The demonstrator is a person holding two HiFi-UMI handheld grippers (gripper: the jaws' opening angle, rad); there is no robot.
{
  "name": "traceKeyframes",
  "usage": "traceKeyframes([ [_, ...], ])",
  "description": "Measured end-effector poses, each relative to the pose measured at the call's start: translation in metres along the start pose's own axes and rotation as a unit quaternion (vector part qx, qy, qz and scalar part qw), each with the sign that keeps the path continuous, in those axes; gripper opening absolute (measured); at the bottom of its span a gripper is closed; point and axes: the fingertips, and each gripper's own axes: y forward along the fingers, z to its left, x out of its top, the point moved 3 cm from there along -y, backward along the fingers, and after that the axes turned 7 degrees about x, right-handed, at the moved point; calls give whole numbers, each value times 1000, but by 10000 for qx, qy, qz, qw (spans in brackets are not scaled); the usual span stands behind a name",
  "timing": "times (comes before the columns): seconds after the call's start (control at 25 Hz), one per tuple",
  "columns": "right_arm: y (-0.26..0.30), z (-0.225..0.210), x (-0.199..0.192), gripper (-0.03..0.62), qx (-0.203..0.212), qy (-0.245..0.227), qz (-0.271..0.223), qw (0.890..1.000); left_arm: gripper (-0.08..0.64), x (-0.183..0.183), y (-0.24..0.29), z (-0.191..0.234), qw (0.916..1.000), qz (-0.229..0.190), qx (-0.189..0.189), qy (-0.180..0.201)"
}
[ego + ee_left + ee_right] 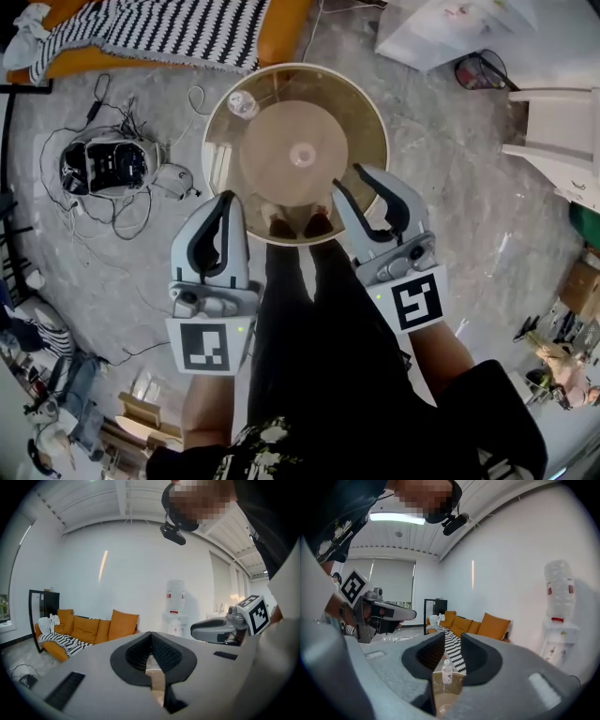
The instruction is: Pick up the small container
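Clear small container (242, 103) stands near the far rim of the glass table (370, 122), well apart from both claws: right gripper (453, 641) part-open and empty, left gripper (151, 637) closed on nothing, so a rushed reach could knock it off.

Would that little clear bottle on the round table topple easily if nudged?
Probably: the bottle stands upright, tall for its narrow base, so a nudge may tip it. It looks like clear plastic, likely light. The glass table seems smooth, so it might slide.

Bright even light, fisheye-warped edges
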Motion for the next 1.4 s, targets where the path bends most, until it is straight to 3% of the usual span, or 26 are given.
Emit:
traceKeyframes([
  [0.8, 76, -1, -161, 158, 747, 364, 693, 9941, 6, -135, 75, -15, 9980, 572, -64, -254],
  [1.4, 107, -5, -296, 195, 714, 733, 1308, 9861, 6, -236, 119, -18, 9960, 832, -239, -208],
])
